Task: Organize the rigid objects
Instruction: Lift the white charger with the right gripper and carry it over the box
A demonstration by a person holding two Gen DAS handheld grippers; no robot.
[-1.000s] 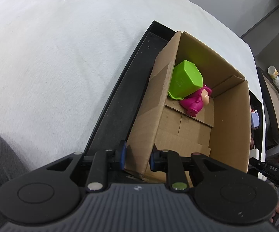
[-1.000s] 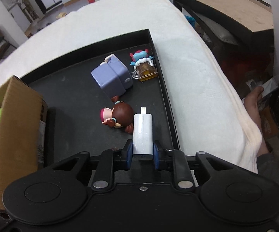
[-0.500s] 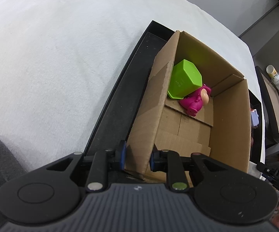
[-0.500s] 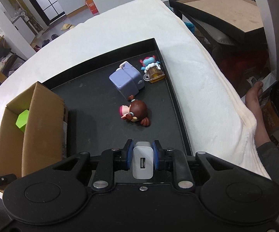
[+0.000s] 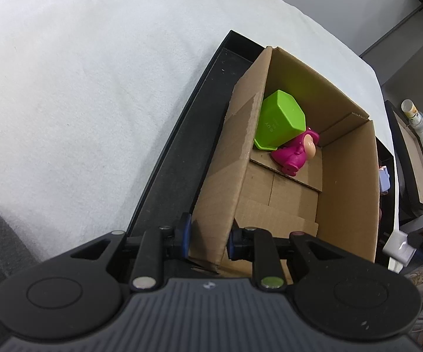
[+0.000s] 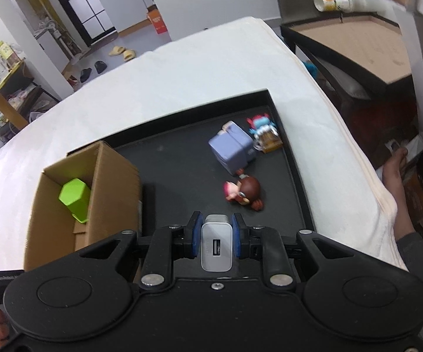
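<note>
One white charger block (image 6: 216, 246), smooth plastic with a USB port facing the camera, sits clamped between the blue pads of the right gripper (image 6: 216, 239), raised above the near edge of the black tray (image 6: 295, 170). One cardboard box (image 5: 349, 182), open-topped and corrugated, stands at the tray's left end. The left gripper (image 5: 208, 239) pinches the box's near left wall, one finger outside and one inside.

Inside the box: two items. One lime-green hexagonal cup (image 5: 280, 123), mouth down and tilted against the left wall; one magenta figurine (image 5: 295, 154) touching it, lying on a loose cardboard flap.

On the tray, right of the box: three items. One lavender boxy toy (image 6: 232, 149), one small blue-haired figure with an amber mug (image 6: 265, 136) just beside it near the far right corner, one brown-haired doll (image 6: 242, 192) on its side, nearer the charger.

Tray rests on a white fleecy cloth (image 5: 79, 82). Right of it, a brown-topped side table (image 6: 358, 47) carries a paper cup (image 6: 333, 1) that looks tipped on its side.
</note>
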